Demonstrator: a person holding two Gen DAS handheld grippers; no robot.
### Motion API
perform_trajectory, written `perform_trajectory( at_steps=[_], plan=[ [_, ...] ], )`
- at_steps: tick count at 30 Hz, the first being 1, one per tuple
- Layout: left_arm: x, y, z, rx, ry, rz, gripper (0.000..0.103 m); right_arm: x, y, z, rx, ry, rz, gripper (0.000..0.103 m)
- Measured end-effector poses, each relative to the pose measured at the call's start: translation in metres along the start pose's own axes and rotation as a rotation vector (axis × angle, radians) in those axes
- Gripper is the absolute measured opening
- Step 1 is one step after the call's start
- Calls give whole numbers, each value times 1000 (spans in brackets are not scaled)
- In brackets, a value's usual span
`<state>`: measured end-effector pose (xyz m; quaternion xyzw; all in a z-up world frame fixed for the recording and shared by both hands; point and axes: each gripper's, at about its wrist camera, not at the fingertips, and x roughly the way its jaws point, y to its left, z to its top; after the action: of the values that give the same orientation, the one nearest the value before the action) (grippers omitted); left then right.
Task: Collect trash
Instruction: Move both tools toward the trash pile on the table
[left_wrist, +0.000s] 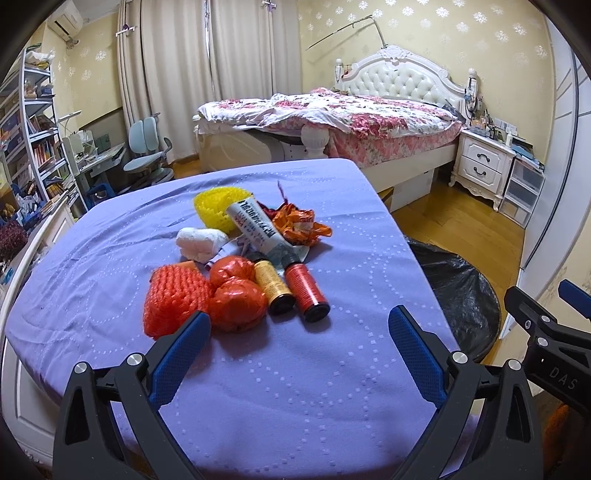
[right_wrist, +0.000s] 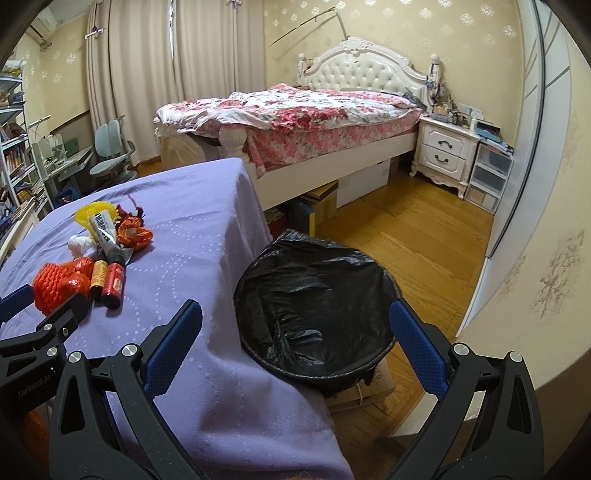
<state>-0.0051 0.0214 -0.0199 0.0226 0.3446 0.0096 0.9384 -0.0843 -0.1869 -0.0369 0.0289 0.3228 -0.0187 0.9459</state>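
A pile of trash lies on the purple-covered table: an orange foam net, an orange plastic bag, a yellow bottle, a red bottle, a white tissue wad, a white tube, a yellow foam net and an orange wrapper. My left gripper is open and empty, just in front of the pile. My right gripper is open and empty, over the table edge and the black-lined bin. The bin stands right of the table.
A bed with a floral quilt stands behind the table. A white nightstand and plastic drawers are at the right wall. A desk chair and bookshelf are at the left. Wooden floor lies beyond the bin.
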Motion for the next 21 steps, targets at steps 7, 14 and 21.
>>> perform_trajectory(
  at_steps=[7, 14, 21],
  plan=[
    [-5, 31, -7, -26, 12, 33, 86, -6, 20, -7, -22, 41, 43, 89],
    [-3, 65, -14, -83, 40, 73, 81, -2, 38, 0, -52, 87, 93, 78],
    [0, 92, -15, -140, 56, 89, 81, 4, 55, 11, -97, 101, 115, 78]
  ],
)
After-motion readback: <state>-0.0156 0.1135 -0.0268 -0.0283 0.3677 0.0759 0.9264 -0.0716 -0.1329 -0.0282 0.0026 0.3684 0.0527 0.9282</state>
